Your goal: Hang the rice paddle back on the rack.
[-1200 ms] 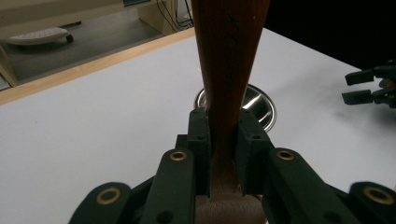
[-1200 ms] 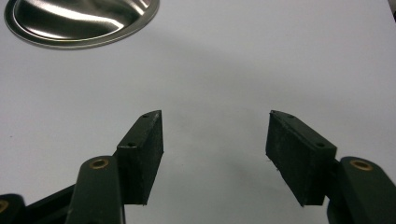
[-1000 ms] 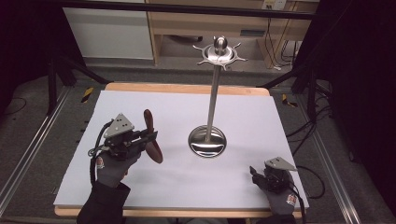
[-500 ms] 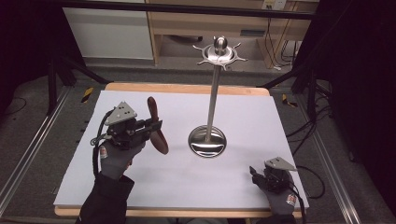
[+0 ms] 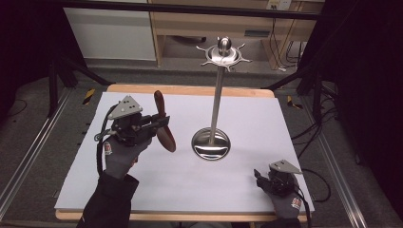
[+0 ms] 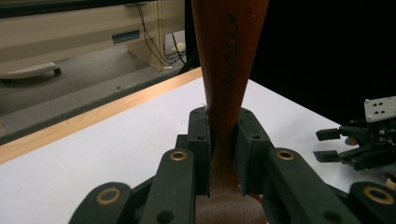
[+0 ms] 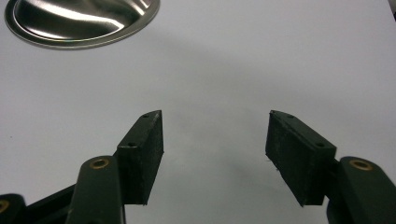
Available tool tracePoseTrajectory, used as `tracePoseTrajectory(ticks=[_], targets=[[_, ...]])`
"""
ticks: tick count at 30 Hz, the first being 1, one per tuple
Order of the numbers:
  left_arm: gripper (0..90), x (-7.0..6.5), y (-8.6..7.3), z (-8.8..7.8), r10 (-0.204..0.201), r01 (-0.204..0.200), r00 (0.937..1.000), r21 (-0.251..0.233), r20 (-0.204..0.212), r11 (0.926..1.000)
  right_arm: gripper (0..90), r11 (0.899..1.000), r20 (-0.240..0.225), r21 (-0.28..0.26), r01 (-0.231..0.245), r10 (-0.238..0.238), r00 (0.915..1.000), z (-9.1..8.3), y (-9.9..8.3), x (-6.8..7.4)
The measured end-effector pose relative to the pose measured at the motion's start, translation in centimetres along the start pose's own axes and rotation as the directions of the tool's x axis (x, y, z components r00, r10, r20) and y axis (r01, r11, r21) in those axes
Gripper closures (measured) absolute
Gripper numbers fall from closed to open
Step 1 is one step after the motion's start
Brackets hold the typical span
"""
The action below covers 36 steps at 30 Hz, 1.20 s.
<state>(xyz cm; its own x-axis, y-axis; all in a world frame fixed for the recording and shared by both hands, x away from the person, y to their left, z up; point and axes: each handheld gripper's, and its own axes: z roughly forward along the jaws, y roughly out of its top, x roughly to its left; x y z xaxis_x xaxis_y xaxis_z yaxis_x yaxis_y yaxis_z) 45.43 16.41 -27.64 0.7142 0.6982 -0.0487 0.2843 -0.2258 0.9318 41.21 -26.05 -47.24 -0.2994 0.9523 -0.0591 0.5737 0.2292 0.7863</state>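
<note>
Two grippers, left gripper (image 5: 159, 124) jaws clamping wooden spoon (image 5: 164, 128), bowl hidden, right gripper (image 5: 259, 178) jaws wide.

Left tool (image 6: 223, 140) has its two black jaws clamped tight on the narrow neck of a brown wooden utensil handle (image 6: 227, 56), which stands straight up with stamped lettering running along it. White counter (image 6: 116, 158) with a wood edge below. The other tool (image 6: 359, 144) sits off to the right, jaws apart.
</note>
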Motion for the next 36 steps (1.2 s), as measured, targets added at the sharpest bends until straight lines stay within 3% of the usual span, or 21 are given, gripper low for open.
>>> tracePoseTrajectory(ticks=[10, 26, 36], targets=[[77.4, -0.2, 1.0, 0.6, 0.009, -0.009, 0.9999, 0.004, 0.005, 1.0, 37.0, 1.0, -0.002, -0.004, -0.002, 0.002, 1.0, 0.0, 0.0, 0.0], [77.4, -0.8, 4.2, 0.8, 0.043, -0.043, 0.9991, 0.0, 0.005, 0.9991, 36.9, 1.0, -0.006, -0.009, -0.011, 0.011, 0.9999, 0.0, 0.1, -0.1], [77.4, -1.0, 5.1, 1.4, 0.051, -0.051, 0.9986, 0.008, 0.012, 0.9987, 36.9, 1.0, -0.007, -0.01, -0.01, 0.009, 0.9999, 0.0, 0.1, -0.1]])
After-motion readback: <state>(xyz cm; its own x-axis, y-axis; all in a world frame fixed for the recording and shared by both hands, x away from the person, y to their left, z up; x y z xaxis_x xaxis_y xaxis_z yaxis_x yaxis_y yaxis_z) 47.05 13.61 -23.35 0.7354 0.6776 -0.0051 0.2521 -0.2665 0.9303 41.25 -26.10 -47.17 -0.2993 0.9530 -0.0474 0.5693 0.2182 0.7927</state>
